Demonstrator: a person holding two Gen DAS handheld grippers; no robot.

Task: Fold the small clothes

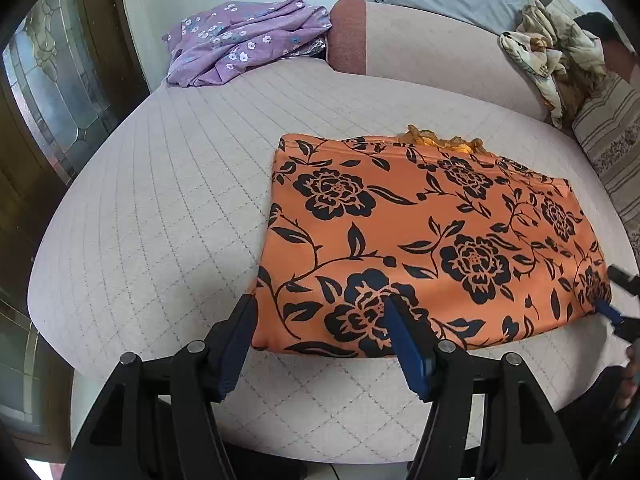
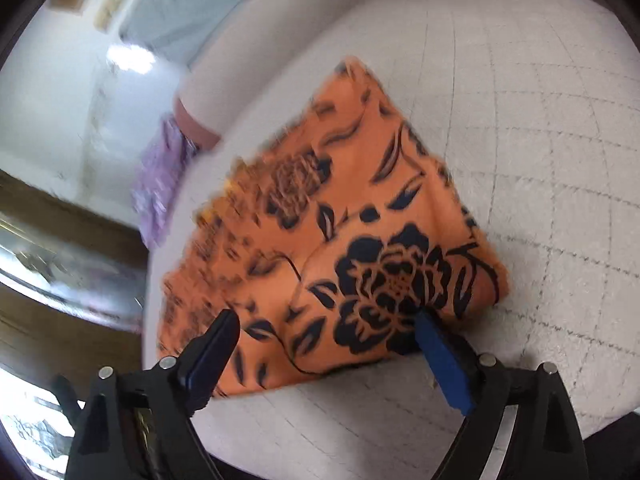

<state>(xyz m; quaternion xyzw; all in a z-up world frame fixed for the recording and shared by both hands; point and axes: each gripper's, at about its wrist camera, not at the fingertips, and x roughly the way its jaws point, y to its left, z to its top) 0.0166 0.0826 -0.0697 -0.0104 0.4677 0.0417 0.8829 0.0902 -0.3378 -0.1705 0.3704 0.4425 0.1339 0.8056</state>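
An orange cloth with black flowers (image 1: pixel 420 240) lies folded into a flat rectangle on the quilted bed (image 1: pixel 160 200). A yellow frill pokes out at its far edge. My left gripper (image 1: pixel 320 308) hovers open over the cloth's near left corner, one finger at the left edge and the other above the print. In the right wrist view, which is blurred, the same cloth (image 2: pixel 360 240) fills the middle. My right gripper (image 2: pixel 326 320) stands wide open over its near right corner with nothing pinched. That right gripper (image 1: pixel 612 292) also shows at the right edge of the left wrist view.
A purple flowered garment (image 1: pixel 244 40) lies crumpled at the back left. A cream patterned cloth (image 1: pixel 560 52) sits at the back right by a striped pillow (image 1: pixel 612 136). A pink bolster (image 1: pixel 440 48) runs along the back. A wooden door with glass (image 1: pixel 52 92) stands left.
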